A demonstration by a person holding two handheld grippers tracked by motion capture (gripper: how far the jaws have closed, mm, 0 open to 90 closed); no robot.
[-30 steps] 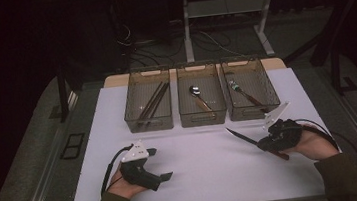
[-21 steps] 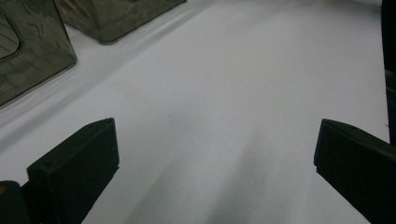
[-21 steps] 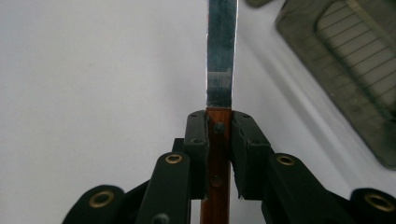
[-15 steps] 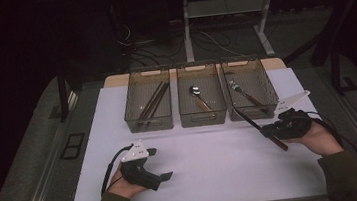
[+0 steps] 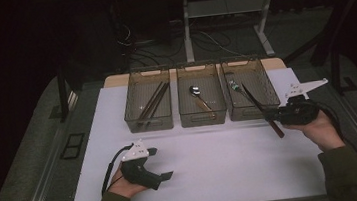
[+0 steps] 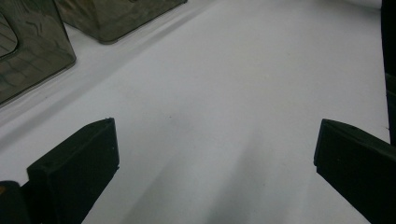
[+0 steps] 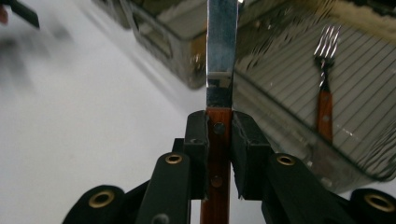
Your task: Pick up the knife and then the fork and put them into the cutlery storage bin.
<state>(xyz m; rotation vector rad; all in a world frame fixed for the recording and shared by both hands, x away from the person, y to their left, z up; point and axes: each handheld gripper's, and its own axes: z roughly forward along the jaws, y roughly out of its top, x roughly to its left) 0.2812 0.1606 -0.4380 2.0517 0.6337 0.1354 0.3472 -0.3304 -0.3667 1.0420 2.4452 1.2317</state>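
A: Which parts are obscured?
B: The desk (image 5: pixel 223 161) is clear; the right bin (image 5: pixel 247 89) at one o'clock hides the knife (image 5: pixel 259 107) tip.

A: What changed?
B: The right gripper (image 5: pixel 275 117), fingers clamped on the knife handle, moved binward; the left gripper (image 5: pixel 160 163) stays agape.

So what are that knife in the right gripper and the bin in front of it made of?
The knife: its blade looks like polished steel, mirror-bright; the handle seems reddish-brown wood with metal rivets, though it could be stained laminate. The right gripper is clamped on that handle. The bin looks like smoky see-through plastic, since the fork inside shows through its wall.
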